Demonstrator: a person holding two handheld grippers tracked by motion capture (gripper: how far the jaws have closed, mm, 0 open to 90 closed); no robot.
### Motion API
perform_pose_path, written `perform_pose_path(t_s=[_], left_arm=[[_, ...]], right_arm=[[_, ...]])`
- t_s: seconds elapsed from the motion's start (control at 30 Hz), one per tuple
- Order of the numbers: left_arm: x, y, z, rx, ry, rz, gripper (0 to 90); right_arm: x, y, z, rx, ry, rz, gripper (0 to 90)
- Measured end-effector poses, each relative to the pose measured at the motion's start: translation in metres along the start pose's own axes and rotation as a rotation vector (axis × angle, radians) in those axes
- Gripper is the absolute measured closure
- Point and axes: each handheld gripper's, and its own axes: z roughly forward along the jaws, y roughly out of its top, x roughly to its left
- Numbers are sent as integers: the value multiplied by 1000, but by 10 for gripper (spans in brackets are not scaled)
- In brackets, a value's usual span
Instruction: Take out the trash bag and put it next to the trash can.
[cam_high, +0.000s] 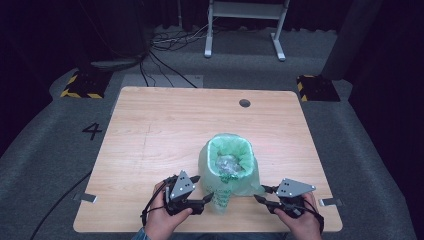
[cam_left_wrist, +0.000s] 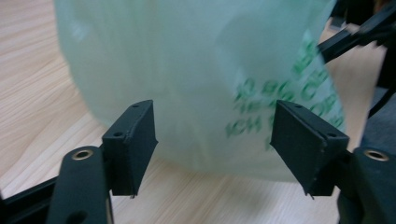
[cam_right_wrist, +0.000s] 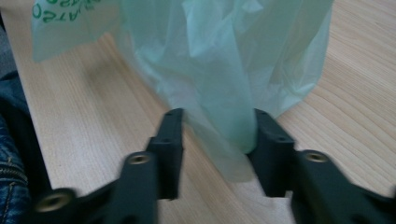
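I take the bin (cam_high: 229, 162) as my landmark; it stands upright near the front edge of the table (cam_high: 150, 130), long axis vertical, mouth facing up, lined with a pale green bag (cam_high: 216, 187) whose rim is folded over the top.

Nearest me, my two hands come in at the front edge. My left gripper (cam_high: 199, 189) sits just left of the bin's base, pointing right toward it. In the left gripper view (cam_left_wrist: 215, 144) the jaws stand wide apart with the bag's printed side just ahead of them; neither pad touches the plastic, so nothing is held.

My right gripper (cam_high: 264, 194) sits just right of the bin's base, pointing left toward it. In the right gripper view (cam_right_wrist: 217, 140) a hanging fold of the bag (cam_right_wrist: 229, 93) runs down between the jaws, which stand narrow. The right pad touches the fold; a sliver of table shows between the left pad and the plastic, so I cannot tell whether the fold is truly pinched.

Inside the bin, crumpled clear scrap (cam_high: 228, 165) lies in the lining. A loose flap of the bag with green print hangs down the near side of the bin onto the table.

Beyond the bin, toward the far edge, a round cable hole (cam_high: 244, 103) sits in the tabletop.
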Motion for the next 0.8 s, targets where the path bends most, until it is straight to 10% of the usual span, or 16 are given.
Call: perform_pose_path(t_s=[0.27, 0.8], left_arm=[[-4, 7, 3, 23, 13, 109, 894], [-5, 45, -41, -140, 42, 140, 898]], right_arm=[[6, 6, -8, -59, 6, -41, 828], [9, 37, -63, -299, -51, -127, 900]])
